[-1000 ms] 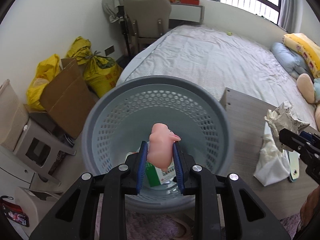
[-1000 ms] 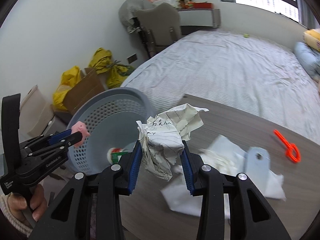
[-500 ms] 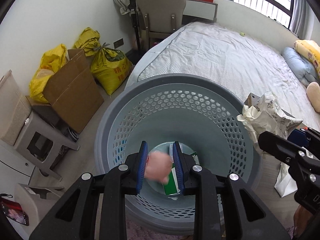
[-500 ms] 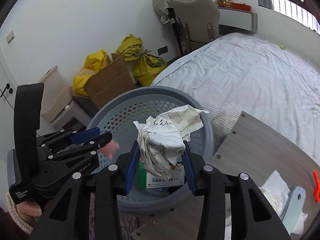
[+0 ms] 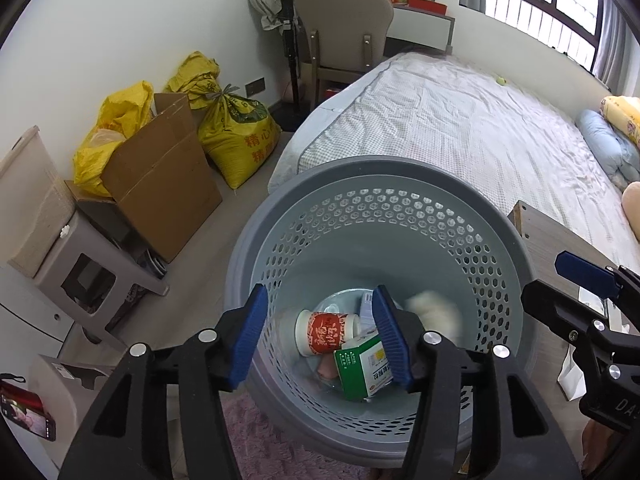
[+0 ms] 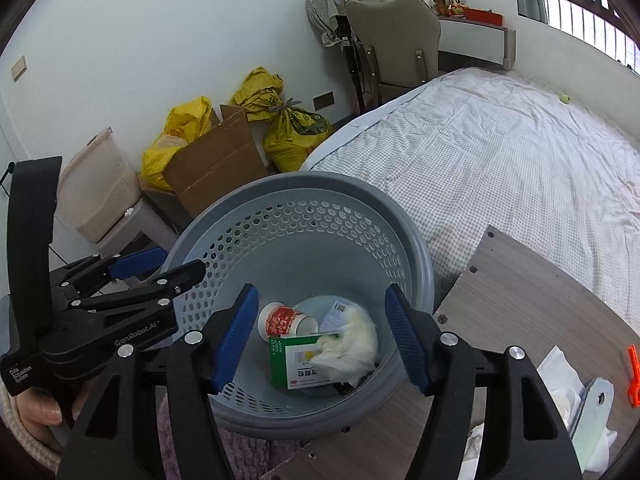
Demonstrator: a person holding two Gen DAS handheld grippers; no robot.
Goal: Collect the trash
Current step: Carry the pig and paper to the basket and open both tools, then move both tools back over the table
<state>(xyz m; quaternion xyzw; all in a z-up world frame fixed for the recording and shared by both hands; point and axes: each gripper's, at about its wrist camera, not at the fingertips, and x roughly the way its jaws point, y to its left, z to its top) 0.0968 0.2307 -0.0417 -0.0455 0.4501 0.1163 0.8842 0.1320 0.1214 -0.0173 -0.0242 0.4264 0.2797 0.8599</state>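
A grey perforated trash basket (image 5: 376,208) (image 6: 304,216) stands on the floor under both grippers. Inside lie a red-and-white paper cup (image 5: 326,332) (image 6: 286,320), a green-and-white box (image 5: 362,370) (image 6: 298,362), a pink lump (image 5: 326,368) partly hidden under the box, and a blurred crumpled white paper (image 5: 434,314) (image 6: 352,350). My left gripper (image 5: 318,338) is open and empty above the basket. My right gripper (image 6: 326,338) is open and empty above it; it also shows at the right of the left wrist view (image 5: 560,288).
A wooden table (image 6: 532,280) adjoins the basket on the right, with white tissue (image 6: 560,384), a metal bracket (image 6: 592,412) and an orange plastic piece (image 6: 632,376). A bed (image 5: 460,128) lies behind. A cardboard box (image 5: 160,176), yellow sacks (image 5: 236,132) and a grey stool (image 5: 92,268) stand at left.
Both grippers opened over the basket. The pink lump dropped from the left gripper and the crumpled paper from the right; both are now inside the basket.
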